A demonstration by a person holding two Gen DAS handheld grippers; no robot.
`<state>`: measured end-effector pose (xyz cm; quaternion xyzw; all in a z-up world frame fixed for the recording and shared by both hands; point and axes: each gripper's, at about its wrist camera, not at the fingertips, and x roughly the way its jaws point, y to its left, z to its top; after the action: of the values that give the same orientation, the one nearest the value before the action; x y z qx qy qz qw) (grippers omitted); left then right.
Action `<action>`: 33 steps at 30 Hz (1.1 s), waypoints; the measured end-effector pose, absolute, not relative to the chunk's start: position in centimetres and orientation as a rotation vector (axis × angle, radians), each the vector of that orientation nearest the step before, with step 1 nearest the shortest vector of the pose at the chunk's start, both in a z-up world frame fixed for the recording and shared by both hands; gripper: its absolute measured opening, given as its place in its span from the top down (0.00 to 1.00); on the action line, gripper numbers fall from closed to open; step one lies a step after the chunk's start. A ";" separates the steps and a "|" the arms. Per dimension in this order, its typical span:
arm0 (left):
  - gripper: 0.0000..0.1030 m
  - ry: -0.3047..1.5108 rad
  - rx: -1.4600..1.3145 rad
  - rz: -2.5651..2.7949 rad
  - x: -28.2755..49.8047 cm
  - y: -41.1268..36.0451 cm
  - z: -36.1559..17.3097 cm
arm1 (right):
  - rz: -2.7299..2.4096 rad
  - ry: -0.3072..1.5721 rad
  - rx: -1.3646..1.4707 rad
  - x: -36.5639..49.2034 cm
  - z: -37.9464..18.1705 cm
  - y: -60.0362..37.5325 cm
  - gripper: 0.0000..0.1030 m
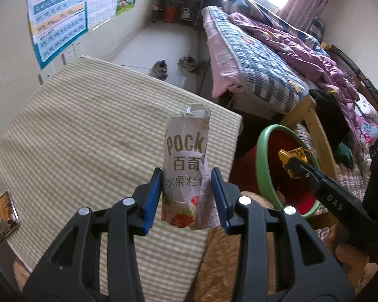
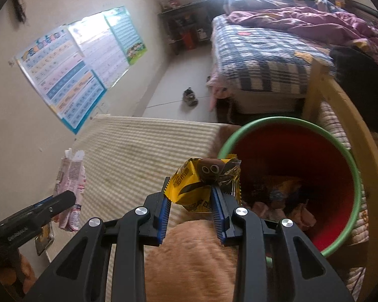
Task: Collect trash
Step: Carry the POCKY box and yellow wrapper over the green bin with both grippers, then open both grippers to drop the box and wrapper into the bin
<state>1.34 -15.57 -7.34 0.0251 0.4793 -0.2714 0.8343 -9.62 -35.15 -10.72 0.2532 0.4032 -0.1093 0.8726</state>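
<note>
My left gripper point(image 1: 186, 198) is shut on a torn white and pink Pocky wrapper point(image 1: 186, 166) and holds it upright above the table; it also shows in the right wrist view point(image 2: 71, 188). My right gripper point(image 2: 190, 210) is shut on a yellow snack wrapper point(image 2: 204, 183) just left of the rim of a red bin with a green rim point(image 2: 292, 151). The bin holds several wrappers. In the left wrist view the yellow wrapper point(image 1: 293, 157) hangs over the bin point(image 1: 264, 166).
A table with a green-checked cloth point(image 1: 88, 138) is below the grippers. A phone point(image 1: 2, 216) lies at its left edge. A bed point(image 1: 264, 58) with a wooden frame stands behind the bin. Shoes point(image 1: 161, 69) lie on the floor.
</note>
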 end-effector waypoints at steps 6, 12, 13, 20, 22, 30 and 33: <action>0.64 1.009 0.082 -0.639 0.8 -18.6 -6.9 | -0.306 0.838 0.550 -11.1 -11.1 -38.1 0.71; 0.64 1.011 0.105 -0.686 0.6 -21.5 -6.8 | -0.374 0.836 0.572 -12.4 -11.6 -40.7 0.71; 0.64 1.012 0.107 -0.693 0.5 -21.8 -6.8 | -0.382 0.836 0.576 -12.6 -11.7 -40.9 0.71; 0.64 1.015 0.141 -0.745 0.1 -25.2 -7.0 | -0.432 0.832 0.607 -14.1 -12.2 -42.9 0.71; 0.64 1.016 0.151 -0.758 -0.2 -26.0 -7.1 | -0.440 0.832 0.614 -14.4 -12.3 -43.3 0.71; 0.64 1.034 0.185 -0.792 -0.9 -28.4 -7.9 | -0.474 0.835 0.637 -15.5 -13.0 -44.7 0.71; 0.64 1.041 0.187 -0.805 -1.0 -29.3 -8.0 | -0.485 0.835 0.642 -15.9 -13.2 -45.1 0.71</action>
<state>-1.02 -29.33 -7.97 0.0869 0.4831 -0.3736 0.7871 -15.87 -45.09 -13.19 0.3034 0.3944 -0.2291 0.8366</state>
